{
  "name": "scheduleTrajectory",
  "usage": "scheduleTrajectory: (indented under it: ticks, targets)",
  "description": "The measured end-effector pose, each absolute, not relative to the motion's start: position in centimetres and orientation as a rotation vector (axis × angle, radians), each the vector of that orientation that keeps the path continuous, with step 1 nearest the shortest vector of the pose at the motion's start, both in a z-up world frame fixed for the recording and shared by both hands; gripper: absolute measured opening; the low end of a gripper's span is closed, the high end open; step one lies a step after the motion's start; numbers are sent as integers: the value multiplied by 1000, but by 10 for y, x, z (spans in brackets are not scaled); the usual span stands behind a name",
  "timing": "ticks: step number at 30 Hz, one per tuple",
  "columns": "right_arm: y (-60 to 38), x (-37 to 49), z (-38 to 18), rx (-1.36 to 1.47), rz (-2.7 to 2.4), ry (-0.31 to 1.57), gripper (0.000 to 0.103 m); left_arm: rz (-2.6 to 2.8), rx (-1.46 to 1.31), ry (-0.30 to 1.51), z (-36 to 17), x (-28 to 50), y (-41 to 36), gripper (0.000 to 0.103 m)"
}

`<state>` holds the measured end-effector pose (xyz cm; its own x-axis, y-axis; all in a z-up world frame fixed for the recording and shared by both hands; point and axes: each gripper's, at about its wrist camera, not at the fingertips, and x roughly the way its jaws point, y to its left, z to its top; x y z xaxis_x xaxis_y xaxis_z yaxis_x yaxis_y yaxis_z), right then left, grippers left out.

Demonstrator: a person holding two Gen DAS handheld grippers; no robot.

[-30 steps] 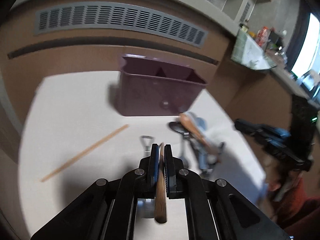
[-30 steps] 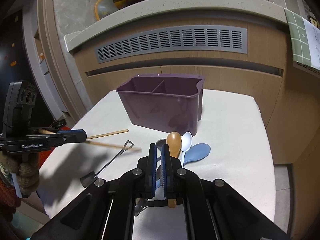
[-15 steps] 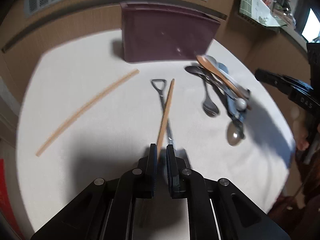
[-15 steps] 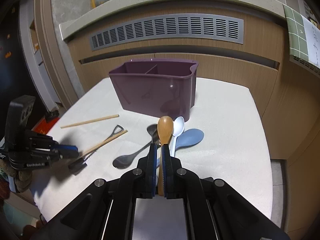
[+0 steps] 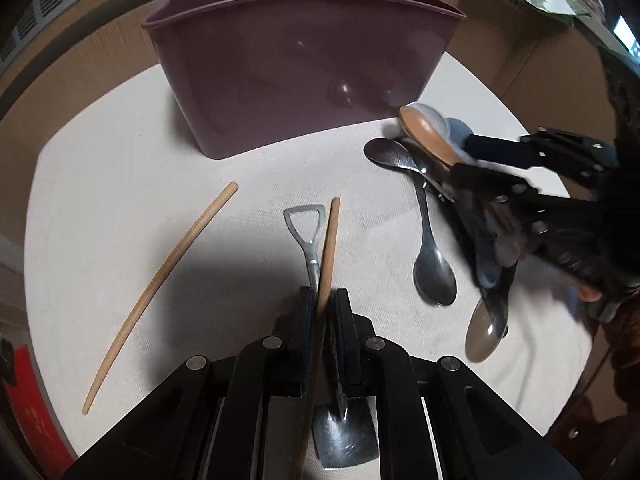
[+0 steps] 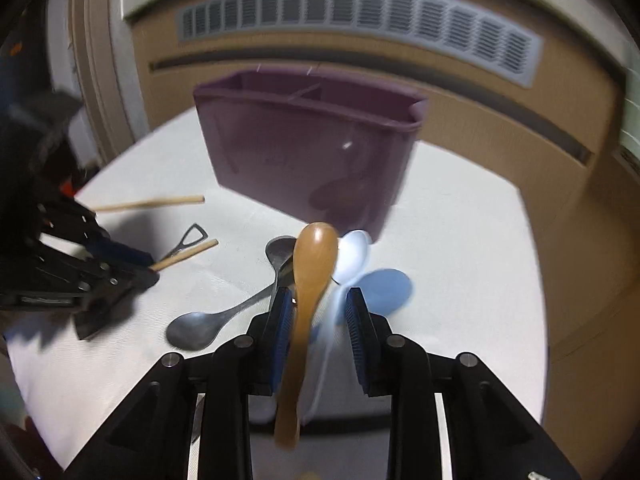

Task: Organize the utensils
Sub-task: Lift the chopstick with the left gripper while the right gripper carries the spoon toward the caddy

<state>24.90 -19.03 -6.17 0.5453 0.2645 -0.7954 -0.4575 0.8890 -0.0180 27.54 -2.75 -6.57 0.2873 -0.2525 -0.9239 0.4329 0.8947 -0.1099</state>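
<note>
A purple divided caddy stands at the back of the white table. My left gripper is low over the table and its jaws are opening. A wooden chopstick lies loose between them, across a shovel-shaped metal spoon. A second chopstick lies to the left. My right gripper is over the spoon pile and its jaws are opening too. The wooden spoon sits between them by the left pad, with a clear gap on the right. White and blue spoons lie under it.
Metal spoons lie crossed on the right half of the table, one pointing left. Wooden cabinet fronts with a grey vent grille rise behind the caddy. The table edge curves close at the front and the right.
Both grippers came down toward the table. The left one let go of its chopstick, which now lies across the shovel spoon. The right jaws spread apart around the wooden spoon.
</note>
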Motion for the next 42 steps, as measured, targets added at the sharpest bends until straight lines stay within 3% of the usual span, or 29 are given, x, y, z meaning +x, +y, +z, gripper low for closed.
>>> scheduleTrajectory:
  ticks: [7,8,9,10,18,24,26,28,36,38,42]
  targets:
    - [-174,286,-67,-278,403,915,36,-416,90,1085,-61,271,-12,6]
    - [-175,290,-67,-255,422,935,32,-407,69,1054,-57,267,-8,6]
    - [-176,291,-66,-238,440,947,10,-401,37,1017,-51,260,-2,6]
    - [-180,291,-64,-200,470,962,2,-405,-3,980,-43,253,3,6]
    - [-204,252,-29,-98,494,863,0,-396,-187,740,4,218,24,6]
    - [-207,231,-17,-175,443,802,1,-388,-232,693,21,210,28,6]
    - [-203,235,-22,-223,455,800,9,-382,-234,690,23,207,30,6]
    - [-201,237,-34,-290,531,840,25,-379,-235,691,24,207,30,6]
    - [-170,268,-67,-450,572,919,25,-383,-268,689,18,211,33,6]
    - [-165,279,-70,-444,587,940,29,-381,-275,691,17,212,35,6]
    - [-163,283,-68,-406,589,941,24,-376,-296,692,13,214,40,6]
